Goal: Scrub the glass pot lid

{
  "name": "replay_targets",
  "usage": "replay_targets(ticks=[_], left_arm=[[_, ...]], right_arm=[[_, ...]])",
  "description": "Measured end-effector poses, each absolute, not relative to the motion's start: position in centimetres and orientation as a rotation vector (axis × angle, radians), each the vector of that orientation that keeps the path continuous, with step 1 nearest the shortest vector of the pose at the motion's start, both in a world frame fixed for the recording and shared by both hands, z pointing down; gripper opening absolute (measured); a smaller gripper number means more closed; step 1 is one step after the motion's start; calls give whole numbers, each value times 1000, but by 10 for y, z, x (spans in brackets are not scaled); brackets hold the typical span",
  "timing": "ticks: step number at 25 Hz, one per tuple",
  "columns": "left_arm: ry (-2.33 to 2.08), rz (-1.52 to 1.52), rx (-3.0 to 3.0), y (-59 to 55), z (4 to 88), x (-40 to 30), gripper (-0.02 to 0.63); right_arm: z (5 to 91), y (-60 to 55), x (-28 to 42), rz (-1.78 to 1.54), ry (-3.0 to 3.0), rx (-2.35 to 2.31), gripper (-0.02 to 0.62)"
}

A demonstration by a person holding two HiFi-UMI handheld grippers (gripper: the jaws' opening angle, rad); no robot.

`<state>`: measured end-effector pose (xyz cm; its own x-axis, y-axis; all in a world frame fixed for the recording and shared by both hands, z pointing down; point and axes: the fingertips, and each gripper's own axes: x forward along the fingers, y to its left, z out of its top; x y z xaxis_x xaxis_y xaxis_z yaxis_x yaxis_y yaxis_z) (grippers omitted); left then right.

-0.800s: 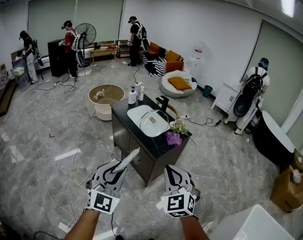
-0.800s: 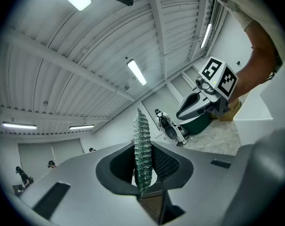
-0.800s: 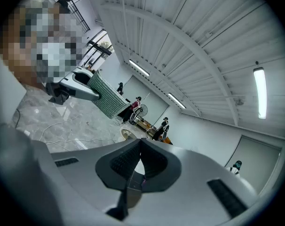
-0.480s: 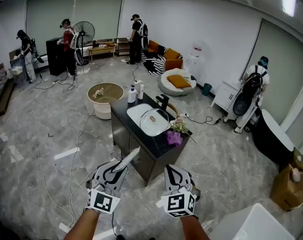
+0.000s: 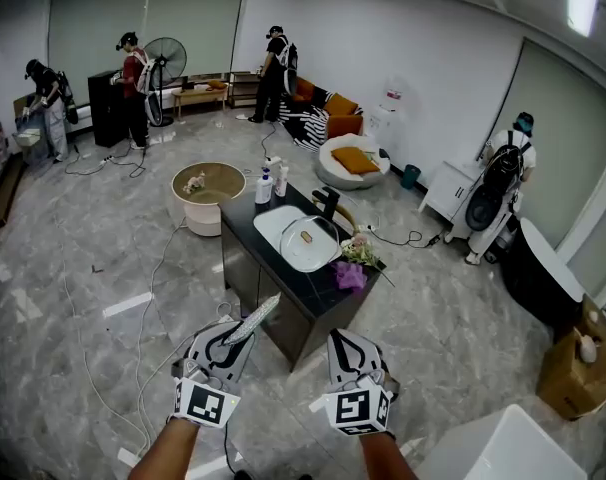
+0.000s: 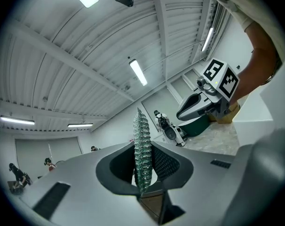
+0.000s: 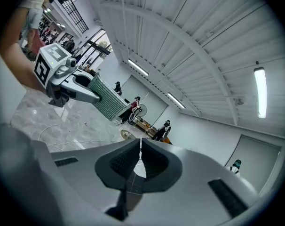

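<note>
The round glass pot lid (image 5: pixel 309 244) lies flat over the white sink (image 5: pixel 268 230) in the dark worktop (image 5: pixel 313 290). It is well ahead of both our tools and slightly right of centre, so we judge we must close that gap before any reach. Our left tool (image 5: pixel 231 334) is clenched on a thin green-silver mesh scrubbing pad (image 6: pixel 142 145), which stands edge-on between the jaws and points toward the worktop. Our right tool (image 7: pixel 140 158) is closed on nothing.

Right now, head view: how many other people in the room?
4. Person at far left; person in red beside the fan; person in black near the sofa; person at right by the white cabinet. Others may be hidden.
</note>
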<state>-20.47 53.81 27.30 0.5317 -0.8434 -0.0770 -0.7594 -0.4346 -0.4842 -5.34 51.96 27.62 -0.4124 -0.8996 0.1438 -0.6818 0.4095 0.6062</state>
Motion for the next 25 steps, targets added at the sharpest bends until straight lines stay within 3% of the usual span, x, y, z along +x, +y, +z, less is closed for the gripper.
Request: replay_targets(ticks=[11, 25], left_arm=[[1316, -212, -2323, 521, 281, -218, 87], [1548, -277, -2285, 417, 297, -184, 87]], right_arm=[[280, 505, -58, -642, -2203, 1378, 26], [301, 361, -20, -594, -2367, 1264, 26]])
